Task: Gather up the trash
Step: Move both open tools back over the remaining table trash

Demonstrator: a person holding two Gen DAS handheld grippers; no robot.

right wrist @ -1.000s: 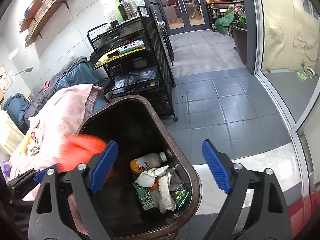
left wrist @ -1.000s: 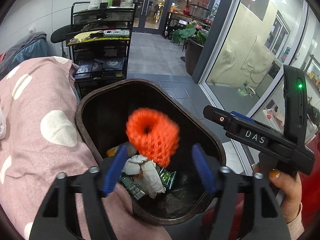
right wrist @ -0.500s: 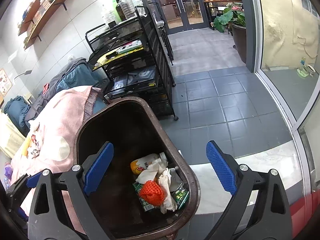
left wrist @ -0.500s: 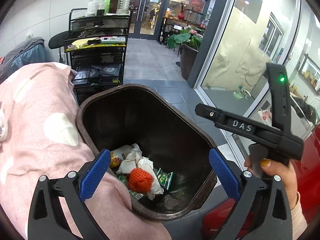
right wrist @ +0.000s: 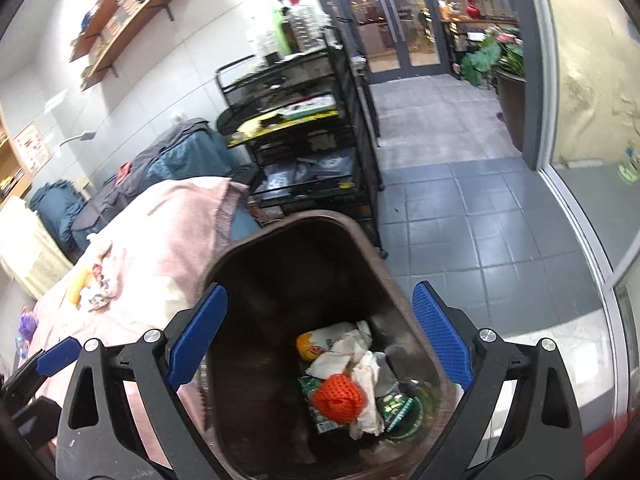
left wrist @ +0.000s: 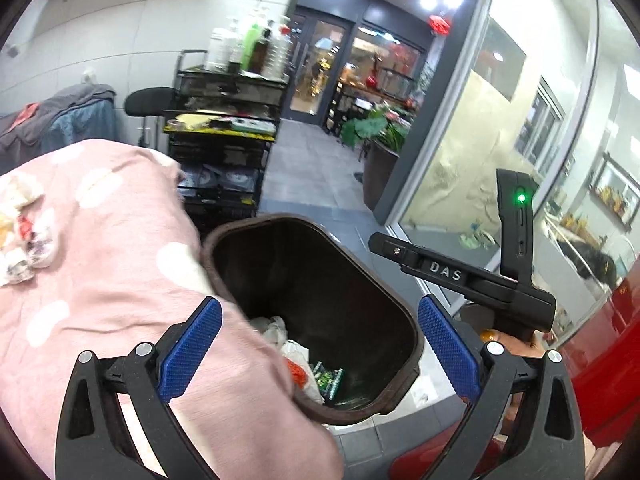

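Observation:
A dark brown trash bin [right wrist: 362, 240] [left wrist: 404, 320] stands on the floor against a pink-covered surface. At its bottom lies an orange foam net [right wrist: 339, 400] [left wrist: 295, 370] on crumpled white paper [right wrist: 366, 364], green wrappers [right wrist: 394, 408] and a small yellow-labelled bottle [right wrist: 312, 346]. My left gripper [left wrist: 318, 344] is open and empty above the bin's near rim. Over the bin's mouth, my right gripper [right wrist: 320, 338] is also open and empty. The right gripper's body shows in the left wrist view, held by a hand [left wrist: 516, 344].
A pink spotted blanket [left wrist: 100, 240] [right wrist: 160, 240] borders the bin on the left, with loose wrappers [left wrist: 24, 236] [right wrist: 94, 284] on it. A black wire cart [right wrist: 312, 152] stands behind. Grey tiled floor [right wrist: 460, 220] runs toward glass doors. A red object [left wrist: 600, 340] sits at the right.
The orange net dropped out of the left gripper into the bin and came to rest on the trash. Both grippers opened wider and drew up and back from the bin.

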